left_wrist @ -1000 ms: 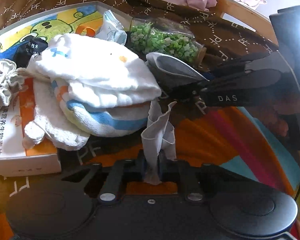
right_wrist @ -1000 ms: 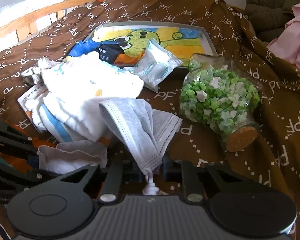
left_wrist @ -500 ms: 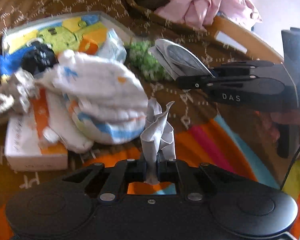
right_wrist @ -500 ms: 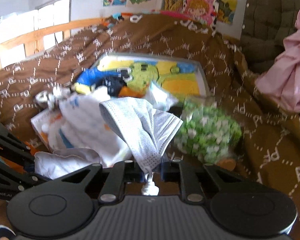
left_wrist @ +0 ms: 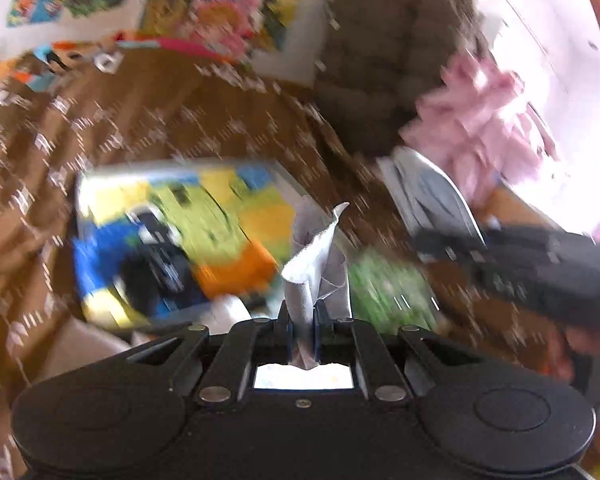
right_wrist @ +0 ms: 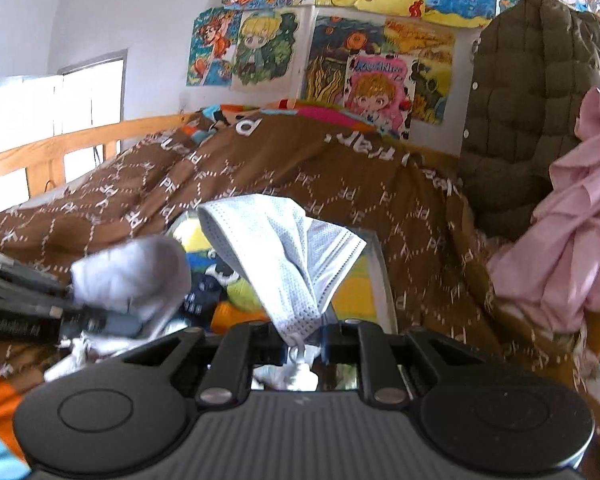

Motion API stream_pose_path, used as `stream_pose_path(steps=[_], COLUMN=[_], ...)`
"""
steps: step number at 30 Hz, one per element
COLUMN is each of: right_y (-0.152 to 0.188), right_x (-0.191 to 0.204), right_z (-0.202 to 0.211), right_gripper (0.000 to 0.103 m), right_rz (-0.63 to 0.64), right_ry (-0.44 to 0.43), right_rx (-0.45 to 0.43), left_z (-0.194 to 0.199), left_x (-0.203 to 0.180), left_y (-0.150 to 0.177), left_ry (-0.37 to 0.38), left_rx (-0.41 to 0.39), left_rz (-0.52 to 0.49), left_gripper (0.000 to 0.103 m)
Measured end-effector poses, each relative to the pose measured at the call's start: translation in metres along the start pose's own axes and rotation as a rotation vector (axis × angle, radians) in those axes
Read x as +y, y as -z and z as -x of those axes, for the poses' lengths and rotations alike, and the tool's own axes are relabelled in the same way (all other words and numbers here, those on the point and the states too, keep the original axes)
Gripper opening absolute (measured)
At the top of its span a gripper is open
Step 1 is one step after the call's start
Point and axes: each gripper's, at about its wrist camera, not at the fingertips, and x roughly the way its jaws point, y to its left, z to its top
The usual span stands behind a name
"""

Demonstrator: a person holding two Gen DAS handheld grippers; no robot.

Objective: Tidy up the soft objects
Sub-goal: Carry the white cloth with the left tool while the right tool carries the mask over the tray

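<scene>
My left gripper (left_wrist: pixel 303 322) is shut on one end of a grey face mask (left_wrist: pixel 314 256), which stands up from the jaws. My right gripper (right_wrist: pixel 303 340) is shut on the other end of the mask (right_wrist: pixel 276 256), which drapes up and over its fingers. Both grippers hold the mask lifted above the bed. The right gripper shows in the left wrist view (left_wrist: pixel 520 264) at the right with its end of the mask (left_wrist: pixel 432 196). The left gripper shows in the right wrist view (right_wrist: pixel 24 304) at the left with the mask end (right_wrist: pixel 132 276). The left wrist view is motion-blurred.
A colourful picture tray (left_wrist: pixel 172 232) lies on the brown patterned bedspread (right_wrist: pixel 260 168). A jar of green paper stars (left_wrist: pixel 384 292) lies right of it. Pink clothing (right_wrist: pixel 580 240) and an olive quilted jacket (right_wrist: pixel 528 100) are at the right. A wooden bed rail (right_wrist: pixel 80 140) runs at the left.
Both grippers have risen and tilted upward with the mask, so the pile of white cloths and the box have dropped out of view. The wall posters now show.
</scene>
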Motion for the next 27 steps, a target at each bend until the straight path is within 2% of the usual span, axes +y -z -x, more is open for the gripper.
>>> stream_pose_path(steps=[3, 9, 17, 22, 27], right_y=[-0.013, -0.029, -0.023, -0.012, -0.009], right_x=[0.002, 0.012, 0.027, 0.031, 0.039], right_z=[-0.015, -0.063, -0.136, -0.167, -0.182], right_gripper=[0.016, 0.016, 0.016, 0.016, 0.016], right_rz=[-0.01, -0.046, -0.083, -0.105, -0.096], right_ry=[0.005, -0.001, 0.007, -0.007, -0.048], right_rx=[-0.022, -0.035, 0.034, 0.108, 0.157], left_z=[-0.008, -0.039, -0.083, -0.104, -0.115], left_x=[0.014, 0.042, 0.1, 0.122, 0.131], left_y=[-0.021, -0.045, -0.05, -0.042, -0.034], left_ry=[-0.043, -0.128, -0.219, -0.231, -0.219], left_rx=[-0.055, -0.087, -0.027, 0.036, 0.063], left_rz=[0.007, 0.015, 0.142, 0.187, 0.194], left_gripper=[0.009, 0.009, 0.009, 0.009, 0.009])
